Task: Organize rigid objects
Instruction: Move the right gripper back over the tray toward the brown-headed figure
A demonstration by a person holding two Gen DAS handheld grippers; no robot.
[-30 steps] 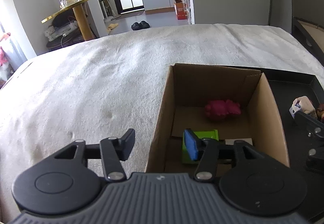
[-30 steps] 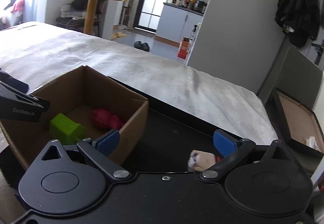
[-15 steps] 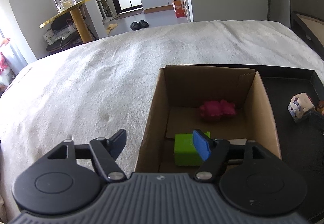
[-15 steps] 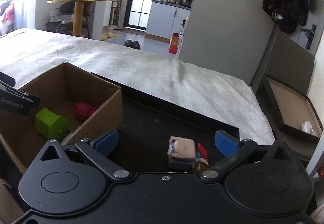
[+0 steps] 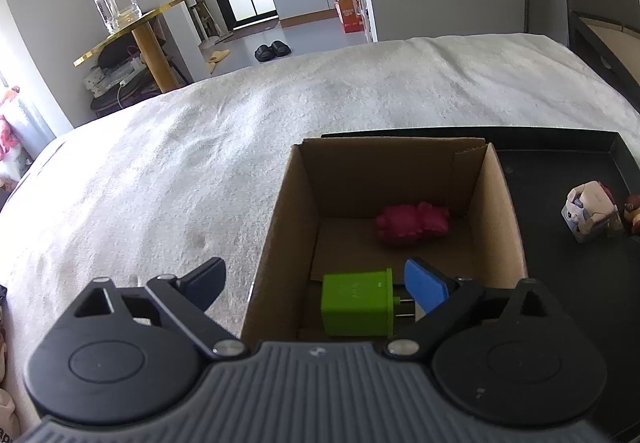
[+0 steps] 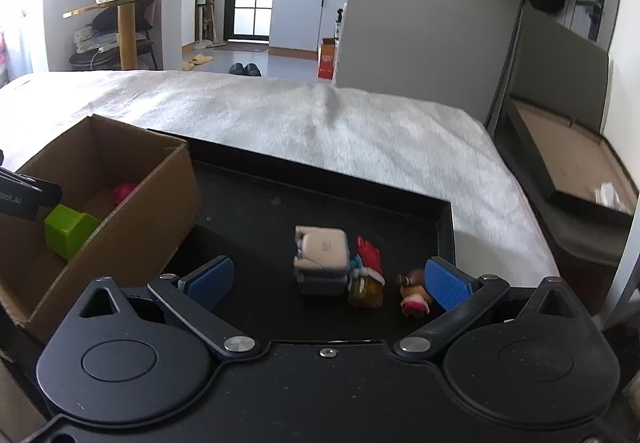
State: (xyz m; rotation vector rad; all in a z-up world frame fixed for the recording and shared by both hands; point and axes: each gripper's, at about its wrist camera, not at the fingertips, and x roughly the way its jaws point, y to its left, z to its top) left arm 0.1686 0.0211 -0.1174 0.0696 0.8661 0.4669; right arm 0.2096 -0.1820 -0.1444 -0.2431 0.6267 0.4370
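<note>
A cardboard box [image 5: 500, 203] stands on a black tray [image 6: 320, 187] and holds a green plug block [image 5: 357, 302] and a pink toy [image 5: 412, 222]. My left gripper [image 5: 316, 285] is open and empty above the box's near left wall. My right gripper [image 6: 328, 279] is open and empty over the tray, just short of a white cube toy [image 6: 321, 259], a red-and-yellow figure [image 6: 366, 275] and a small brown-haired figure [image 6: 414, 293]. The box [image 6: 120, 227] and green block [image 6: 70, 229] show at the left of the right wrist view.
The tray lies on a white bedspread [image 5: 200, 171]. A gold side table [image 5: 140, 31] with a glass jar stands beyond the bed. A dark open case [image 6: 568, 159] sits off the bed's right side.
My right gripper has swung right, away from the box, so the toys on the tray now lie between its fingers. My left gripper has drawn back and up from the box.
</note>
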